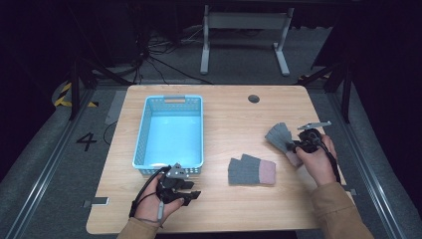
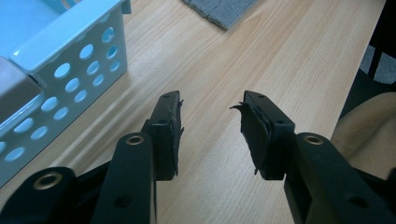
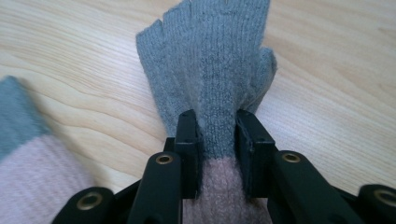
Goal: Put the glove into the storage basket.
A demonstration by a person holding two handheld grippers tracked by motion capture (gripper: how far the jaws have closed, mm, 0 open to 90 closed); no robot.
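We've got the right gripper [image 3: 217,140] pinched on one grey glove [image 3: 210,60] at the table's right edge, near the pink cuff. It's a narrow bite, so the knit could slip out, though we can't really judge how firm. The left gripper [image 2: 210,130] sits half open, holding nothing, by the blue basket [image 1: 144,129].

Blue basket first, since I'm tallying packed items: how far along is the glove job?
Nothing looks packed: the blue perforated plastic basket shows none. In hand: the right gripper pinches one grey fingerless knit glove with pink cuff. Left: the matching second glove lies on the wooden table; the left gripper is open.
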